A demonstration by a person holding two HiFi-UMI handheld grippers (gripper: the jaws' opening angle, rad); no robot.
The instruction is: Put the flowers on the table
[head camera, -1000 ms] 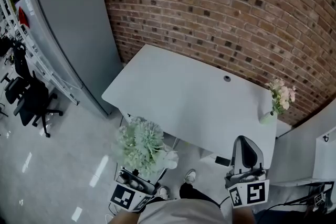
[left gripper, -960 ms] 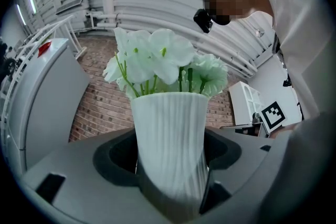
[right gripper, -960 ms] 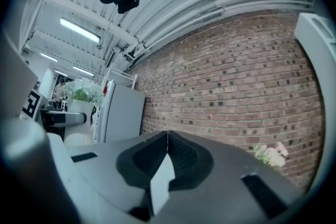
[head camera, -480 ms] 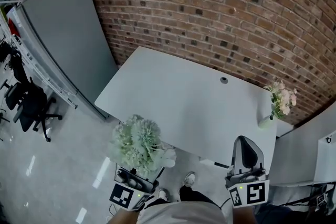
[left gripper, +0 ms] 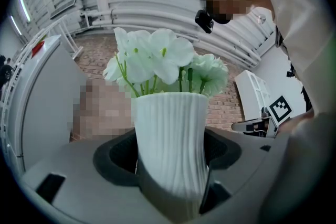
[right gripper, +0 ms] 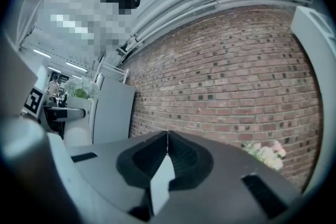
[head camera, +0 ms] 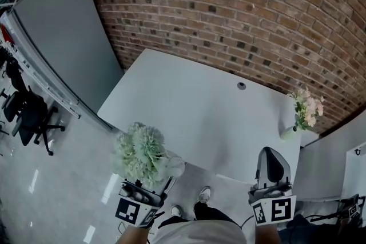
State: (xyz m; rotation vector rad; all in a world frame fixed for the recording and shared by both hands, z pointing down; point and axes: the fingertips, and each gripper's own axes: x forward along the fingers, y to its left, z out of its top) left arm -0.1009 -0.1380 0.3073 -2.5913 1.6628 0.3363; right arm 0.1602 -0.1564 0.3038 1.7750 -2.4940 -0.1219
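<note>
A ribbed white vase (left gripper: 170, 144) of white-green flowers (left gripper: 163, 63) stands upright between the jaws of my left gripper (left gripper: 172, 176), which is shut on its lower half. In the head view the bouquet (head camera: 140, 152) and left gripper (head camera: 153, 184) hang over the floor, just short of the near left edge of the grey-white table (head camera: 194, 111). My right gripper (head camera: 273, 164) is held low at the right, in front of the table's near right corner. Its jaws meet with nothing between them (right gripper: 167, 138).
A small vase of pink flowers (head camera: 305, 111) stands at the table's far right corner, by the brick wall (head camera: 229, 14). A grey panel (head camera: 63, 48) leans at the left, with office chairs (head camera: 28, 117) beyond. A cable hole (head camera: 241, 86) is in the tabletop. My shoes (head camera: 203, 194) show below.
The head view has shifted a little, so the table sits slightly lower and nearer. The left gripper with the vase has drifted slightly left. The right gripper has hardly moved.
</note>
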